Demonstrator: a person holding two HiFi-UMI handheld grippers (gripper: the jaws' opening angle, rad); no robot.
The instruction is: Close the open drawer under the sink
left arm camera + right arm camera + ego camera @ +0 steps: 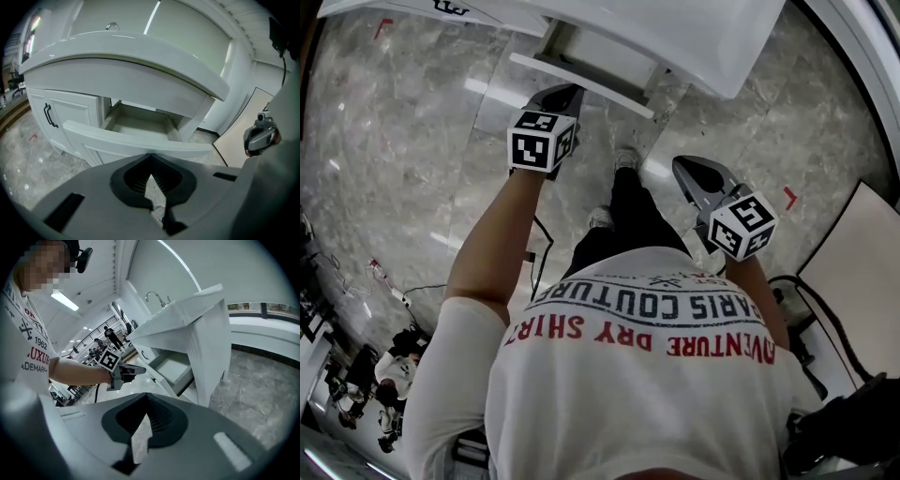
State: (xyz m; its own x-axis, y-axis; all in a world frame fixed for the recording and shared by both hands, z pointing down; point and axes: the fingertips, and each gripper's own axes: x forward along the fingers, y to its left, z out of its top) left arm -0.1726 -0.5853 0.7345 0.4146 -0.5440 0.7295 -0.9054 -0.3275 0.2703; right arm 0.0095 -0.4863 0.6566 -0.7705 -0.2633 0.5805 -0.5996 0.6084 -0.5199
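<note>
The drawer (140, 123) stands pulled out under the sink (126, 51). Its long axis runs side to side along the cabinet, and its front panel faces us. Our left hand-held gripper (565, 94) points at that panel from close by, clenched on nothing; we cannot tell whether it touches. Our right hand-held gripper (687, 169) hangs further back over the marble floor (403, 141), also clenched and empty. A cabinet door (70, 117) with a dark handle lies left of the drawer. Our shirt (647, 375) reads "COUTURE" and, in red, "DRY SHIRT".

open drawer (136, 140) ahead of closed, empty left gripper (151, 157)
</note>
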